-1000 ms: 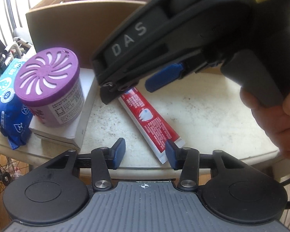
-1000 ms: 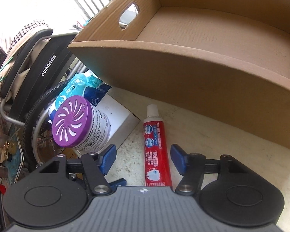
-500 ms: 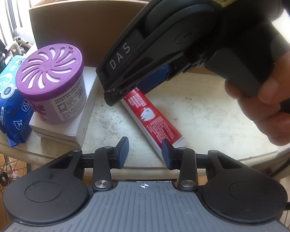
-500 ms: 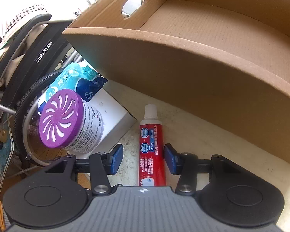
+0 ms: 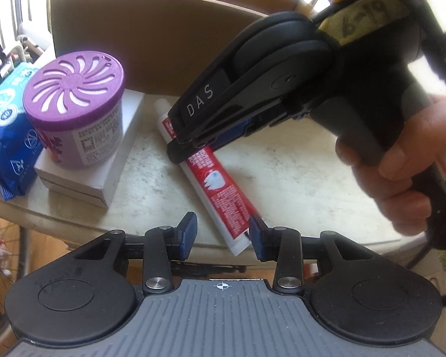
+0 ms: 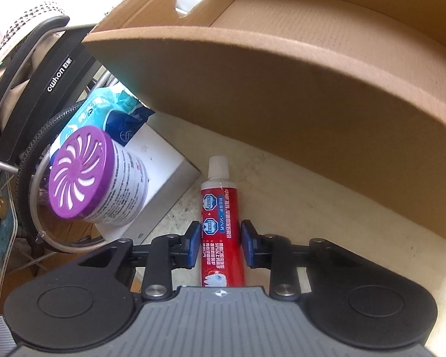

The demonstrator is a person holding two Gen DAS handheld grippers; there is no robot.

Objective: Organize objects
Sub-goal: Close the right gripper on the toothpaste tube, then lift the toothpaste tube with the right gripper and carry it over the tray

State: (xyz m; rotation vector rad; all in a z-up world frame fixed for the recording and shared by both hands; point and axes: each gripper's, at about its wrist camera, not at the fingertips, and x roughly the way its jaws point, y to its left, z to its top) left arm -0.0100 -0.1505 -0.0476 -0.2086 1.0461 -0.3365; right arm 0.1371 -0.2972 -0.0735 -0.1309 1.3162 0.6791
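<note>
Pale and speckled, the round table (image 5: 297, 175) carried a few things near its edge. At the back stood a big cardboard box (image 6: 312, 95) with a hand hole in its side wall; its inside was bare brown board. In front of the box, a red toothpaste tube (image 6: 220, 226) lay flat on the table with its white cap toward the box wall.

The right gripper (image 6: 219, 242) pointed steeply down over the tube. Its blue pads (image 6: 193, 242) had just been closing and now pressed on both sides of the tube at about the middle of its length. A hand (image 5: 407, 172) held the handle of this tool.

The left gripper (image 5: 221, 236) hovered at the near table edge, partly spread, with nothing between its pads. The flat end of the tube lay just beside its right pad; I could not tell if they touched.

To the left of the tube, a white flat box (image 5: 116, 160) lay on the table, and a purple-lidded can (image 5: 77, 110) stood upright on it. A blue packet of wipes (image 5: 9, 136) lay beside the white box, at the table edge. Beyond the table, a black chair back (image 6: 44, 89) and a bicycle wheel (image 6: 29, 160) were in view.
</note>
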